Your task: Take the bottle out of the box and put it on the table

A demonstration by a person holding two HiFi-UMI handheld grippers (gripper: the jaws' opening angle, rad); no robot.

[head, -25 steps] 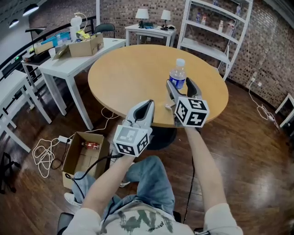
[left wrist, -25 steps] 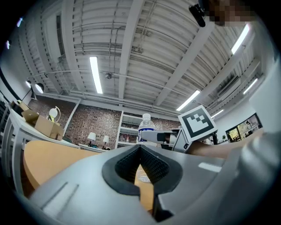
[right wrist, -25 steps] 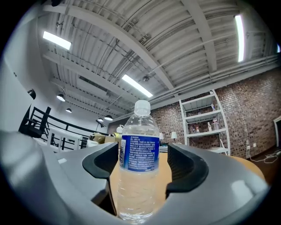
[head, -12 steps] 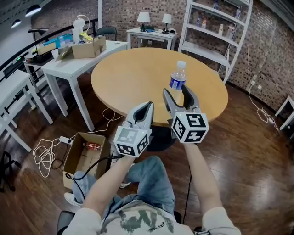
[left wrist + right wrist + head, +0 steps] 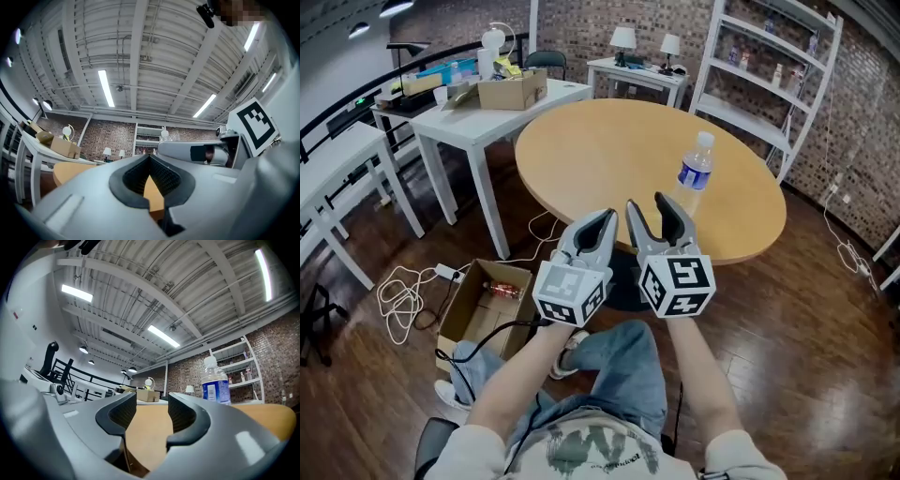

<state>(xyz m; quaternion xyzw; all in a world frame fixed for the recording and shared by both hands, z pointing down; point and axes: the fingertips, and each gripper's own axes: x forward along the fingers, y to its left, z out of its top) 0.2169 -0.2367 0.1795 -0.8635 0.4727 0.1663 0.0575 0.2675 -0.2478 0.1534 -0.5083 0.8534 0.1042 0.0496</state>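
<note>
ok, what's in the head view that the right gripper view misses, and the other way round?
Head view only: the cardboard box on the floor with a small item inside, and the left gripper, jaws together. Right gripper view only: ceiling lights, and the right gripper jaws up close, closing with nothing between them. Both: the water bottle upright on the round table.

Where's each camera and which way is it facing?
Head view: on the head, steeply down at table, bottle, floor box; forearms, left gripper, right gripper show.
Left gripper view: on that gripper, tilted up at ceiling; shut jaws show.
Right gripper view: on that gripper, across the table; empty jaws closing.
Shared: bottle in head and right gripper views.
</note>
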